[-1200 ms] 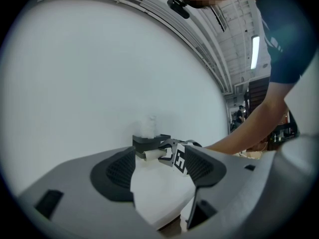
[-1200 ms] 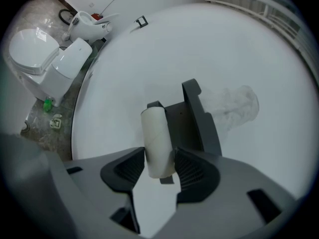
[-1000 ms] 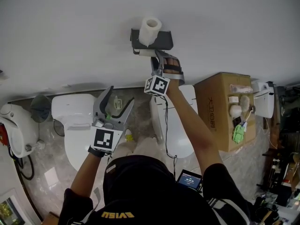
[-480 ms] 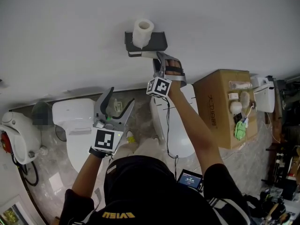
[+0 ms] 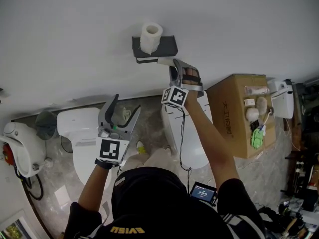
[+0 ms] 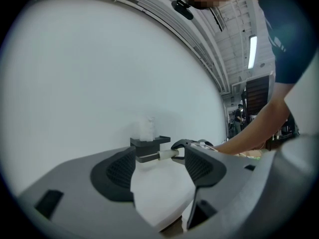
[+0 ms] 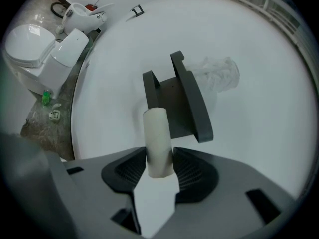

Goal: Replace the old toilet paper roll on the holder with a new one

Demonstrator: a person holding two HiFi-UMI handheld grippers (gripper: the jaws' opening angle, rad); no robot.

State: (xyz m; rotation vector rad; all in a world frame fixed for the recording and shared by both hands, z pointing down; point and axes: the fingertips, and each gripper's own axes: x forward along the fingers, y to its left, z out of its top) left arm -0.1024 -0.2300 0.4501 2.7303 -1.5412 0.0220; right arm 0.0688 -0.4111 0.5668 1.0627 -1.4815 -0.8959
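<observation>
Right gripper view: right hand-held gripper (image 7: pixel 159 167), jaws just been closing, pinches old tube (image 7: pixel 157 133), far end by holder (image 7: pixel 185 106); new roll (image 7: pixel 218 75) atop it, beyond; left hand-held gripper (image 6: pixel 158 161) wide, empty. Risk: overgrip crushes cardboard, tube drops.

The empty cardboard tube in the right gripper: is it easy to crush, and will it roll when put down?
Probably light and crushable: the cardboard tube is bare, no paper left, and the right gripper has just been closing its jaws on it, so grip gently. Being round, it would likely roll if laid sideways.
</observation>
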